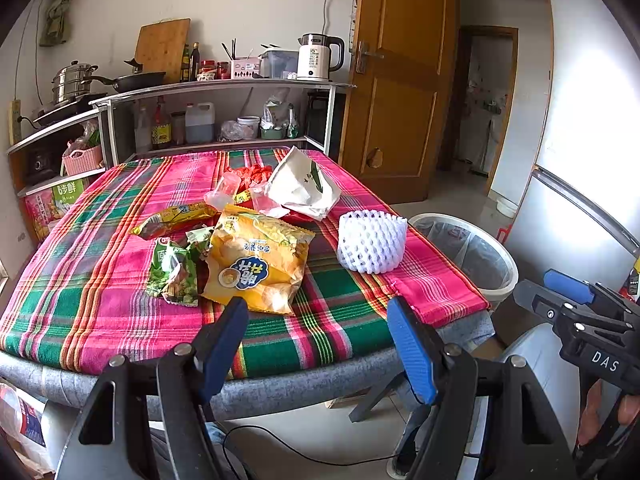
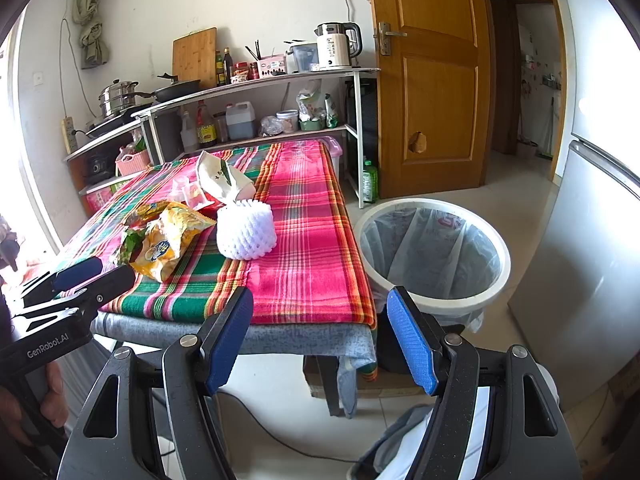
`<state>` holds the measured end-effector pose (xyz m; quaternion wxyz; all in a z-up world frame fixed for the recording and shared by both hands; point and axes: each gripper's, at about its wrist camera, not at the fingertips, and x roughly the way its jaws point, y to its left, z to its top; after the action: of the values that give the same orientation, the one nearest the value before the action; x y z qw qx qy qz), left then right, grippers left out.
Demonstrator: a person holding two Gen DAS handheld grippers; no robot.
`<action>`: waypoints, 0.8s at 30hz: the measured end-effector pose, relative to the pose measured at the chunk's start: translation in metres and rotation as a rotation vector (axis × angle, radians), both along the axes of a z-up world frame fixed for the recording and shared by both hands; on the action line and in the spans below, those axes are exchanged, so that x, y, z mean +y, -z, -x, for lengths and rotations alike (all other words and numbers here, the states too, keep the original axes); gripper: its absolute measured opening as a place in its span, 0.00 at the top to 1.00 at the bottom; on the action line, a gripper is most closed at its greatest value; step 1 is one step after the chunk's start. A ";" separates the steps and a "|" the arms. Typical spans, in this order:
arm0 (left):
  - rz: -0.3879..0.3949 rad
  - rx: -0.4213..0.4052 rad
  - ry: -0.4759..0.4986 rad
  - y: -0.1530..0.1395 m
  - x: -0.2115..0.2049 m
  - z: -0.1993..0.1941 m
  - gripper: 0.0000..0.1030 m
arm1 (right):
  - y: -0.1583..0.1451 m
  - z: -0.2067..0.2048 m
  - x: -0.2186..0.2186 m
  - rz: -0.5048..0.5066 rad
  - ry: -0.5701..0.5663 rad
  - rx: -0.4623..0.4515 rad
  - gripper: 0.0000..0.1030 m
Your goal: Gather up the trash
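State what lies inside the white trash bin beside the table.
The white trash bin holds a translucent plastic liner and no visible trash; its very bottom is hidden by the near rim.

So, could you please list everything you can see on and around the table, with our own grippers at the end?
tablecloth: 1, pink-green plaid, covering the table
chip bag: 1, yellow, near edge of the table
snack wrapper: 1, green, left of the chip bag
long wrapper: 1, yellow, behind the green one
foam fruit net: 1, white, right side of the table
paper bag: 1, white, crumpled, far side
trash bin: 1, white, lined, on the floor right of the table
kettle: 1, white, on the shelf
left gripper: open, blue pads
right gripper: open, blue pads
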<state>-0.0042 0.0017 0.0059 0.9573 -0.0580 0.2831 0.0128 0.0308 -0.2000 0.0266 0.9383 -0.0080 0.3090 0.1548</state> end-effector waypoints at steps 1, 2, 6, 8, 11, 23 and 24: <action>0.001 0.000 0.000 0.000 0.000 0.000 0.28 | 0.000 0.000 0.000 0.000 0.000 0.001 0.32; 0.001 0.001 0.000 0.000 0.000 0.000 0.28 | 0.000 0.000 0.000 0.000 0.000 0.002 0.32; 0.001 0.001 0.000 0.000 0.000 0.000 0.28 | 0.001 0.001 0.000 0.000 0.001 0.001 0.32; 0.001 0.000 0.000 0.000 0.000 0.000 0.28 | 0.000 -0.002 0.000 0.001 0.000 0.001 0.32; 0.001 0.001 0.000 0.000 0.000 0.000 0.28 | 0.000 -0.002 0.000 0.000 0.000 0.003 0.32; -0.002 0.000 -0.002 -0.001 0.001 -0.001 0.28 | 0.000 -0.004 -0.002 -0.001 0.004 0.002 0.32; -0.002 0.000 -0.002 -0.001 0.001 -0.001 0.28 | 0.000 -0.004 -0.002 -0.002 0.004 0.004 0.32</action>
<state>-0.0032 0.0024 0.0070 0.9573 -0.0573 0.2829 0.0142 0.0347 -0.2022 0.0264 0.9380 -0.0063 0.3107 0.1534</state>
